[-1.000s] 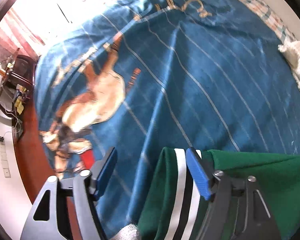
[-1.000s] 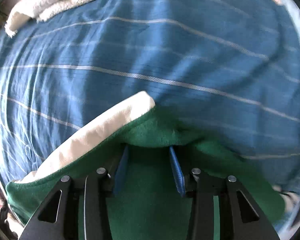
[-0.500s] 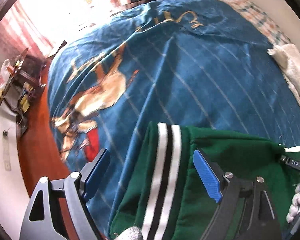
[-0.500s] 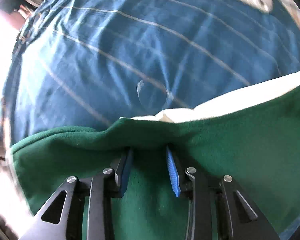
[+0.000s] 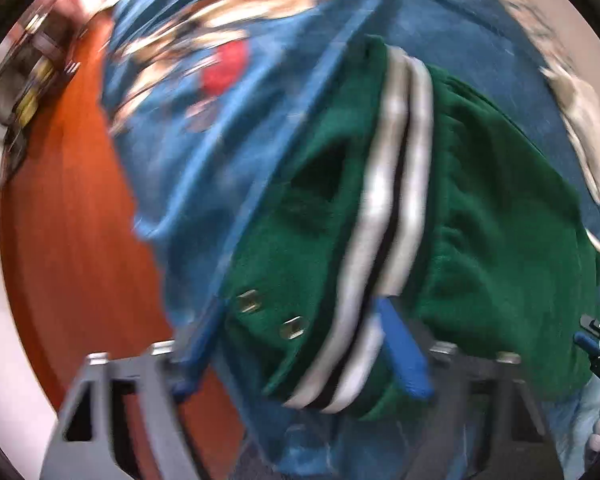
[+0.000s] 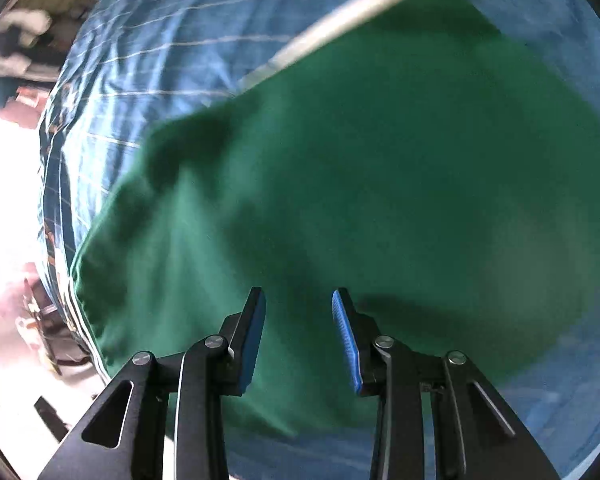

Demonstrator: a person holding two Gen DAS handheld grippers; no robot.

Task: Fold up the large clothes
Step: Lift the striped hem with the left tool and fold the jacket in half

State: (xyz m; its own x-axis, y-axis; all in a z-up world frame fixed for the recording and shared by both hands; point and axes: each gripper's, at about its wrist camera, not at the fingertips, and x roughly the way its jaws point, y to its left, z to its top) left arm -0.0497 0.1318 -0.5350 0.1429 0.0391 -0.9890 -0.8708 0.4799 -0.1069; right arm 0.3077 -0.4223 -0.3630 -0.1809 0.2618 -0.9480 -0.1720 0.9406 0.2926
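The thick, soft green fleece jacket (image 5: 496, 216) with white-black striped trim lies on the blue patterned bedspread (image 6: 148, 52) at 12 o'clock. It looks heavy and floppy; grip the hem. Left hand-held gripper (image 5: 300, 344) wide, right hand-held gripper (image 6: 299, 332) narrower, both empty.

- A big bed (image 6: 148, 60) is carrying everything, and a blue blanket (image 5: 228, 168) with thin pale lines and a picture is covering it.
- A green jacket (image 6: 380, 184) with white and black stripes is lying on the blanket.
- A white towel (image 5: 584, 120) is lying near the bed's far edge.
- The bed is standing on a red-brown wooden floor (image 5: 72, 216).
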